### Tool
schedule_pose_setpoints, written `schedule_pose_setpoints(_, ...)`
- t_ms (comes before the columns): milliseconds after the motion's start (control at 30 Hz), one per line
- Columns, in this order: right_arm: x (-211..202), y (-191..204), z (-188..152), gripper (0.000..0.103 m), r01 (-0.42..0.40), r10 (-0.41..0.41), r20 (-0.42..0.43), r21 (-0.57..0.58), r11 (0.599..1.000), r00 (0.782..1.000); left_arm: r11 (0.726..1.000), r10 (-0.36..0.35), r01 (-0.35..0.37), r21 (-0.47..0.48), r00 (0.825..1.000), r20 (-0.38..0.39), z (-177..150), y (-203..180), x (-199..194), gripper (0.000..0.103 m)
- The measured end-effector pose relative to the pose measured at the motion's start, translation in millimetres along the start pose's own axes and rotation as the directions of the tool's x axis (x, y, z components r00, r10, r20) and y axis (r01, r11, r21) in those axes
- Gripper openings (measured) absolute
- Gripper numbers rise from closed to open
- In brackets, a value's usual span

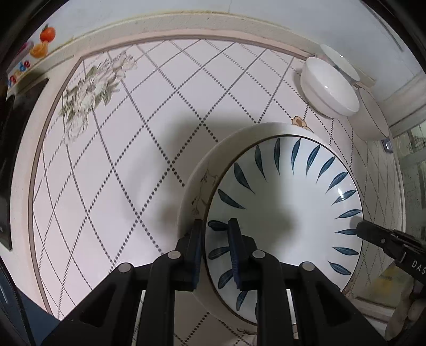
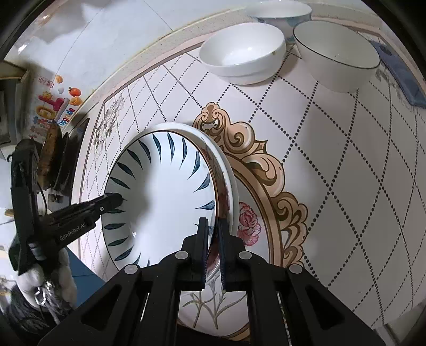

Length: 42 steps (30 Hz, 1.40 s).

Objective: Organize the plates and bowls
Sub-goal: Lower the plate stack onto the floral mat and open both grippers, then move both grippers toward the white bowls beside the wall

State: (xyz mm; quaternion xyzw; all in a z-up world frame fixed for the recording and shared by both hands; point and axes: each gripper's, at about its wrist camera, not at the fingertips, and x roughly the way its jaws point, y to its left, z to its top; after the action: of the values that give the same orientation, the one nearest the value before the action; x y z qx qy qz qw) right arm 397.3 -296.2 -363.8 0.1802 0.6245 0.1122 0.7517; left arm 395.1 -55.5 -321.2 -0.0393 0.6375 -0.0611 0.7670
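Observation:
A blue-leaf plate (image 1: 287, 202) (image 2: 162, 191) sits on top of a larger floral plate (image 1: 194, 191) (image 2: 226, 181) on the patterned table. My left gripper (image 1: 216, 229) is shut on the blue-leaf plate's near rim, one finger inside, one outside. My right gripper (image 2: 213, 226) is shut on the opposite rim; it also shows in the left wrist view (image 1: 359, 230), and the left gripper shows in the right wrist view (image 2: 117, 199). A white bowl (image 1: 328, 87) (image 2: 243, 50), a black-rimmed bowl (image 1: 371, 117) (image 2: 335, 56) and a third bowl (image 1: 339, 62) (image 2: 279, 10) stand at the far edge.
The table (image 1: 133, 133) (image 2: 346, 159) has a dotted diamond pattern with a gold scroll medallion (image 2: 253, 149). A wall with fruit stickers (image 1: 42, 42) (image 2: 58, 101) lies beyond it. A blue object (image 2: 402, 77) lies behind the black-rimmed bowl.

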Motion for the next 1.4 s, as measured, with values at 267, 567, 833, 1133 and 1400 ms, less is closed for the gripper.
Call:
schedule_pose_setpoints(267,-6.4,2.7,1.7,0.013,0.027,-0.027,-0.007,0.026,0.999,1.0,0.997,0.073,-0.073,-0.012,0.997,-0.005,-6.0,-5.5,-15.8,0.017)
schedule_pose_setpoints(567,-71.7,47.2,-24.8,0.044,0.139,-0.136,0.073,-0.037,0.99,0.988,0.997,0.07,-0.075,0.037,0.991,0.117,-31.4,-19.6,-108.0,0.025)
schedule_pose_setpoints(833,-148.3,94.1,-66.9,0.067,0.174,-0.16,0.184,-0.063,0.983,0.97,0.996,-0.021,0.003,0.088,0.977,0.211,-66.5,-28.4,-186.3,0.067)
schedule_pose_setpoints(1133,-196.4,128.4,-116.4,0.087,0.202,-0.18,0.239,-0.069,0.977,0.954,0.991,-0.053,0.018,0.135,0.964,0.26,-98.7,-34.4,-229.2,0.089)
schedule_pose_setpoints(1400,-220.7,134.7,-142.0,0.092,0.218,-0.199,0.272,-0.041,0.975,0.941,0.991,-0.052,0.016,0.135,0.961,0.272,-111.9,-35.4,-239.9,0.099)
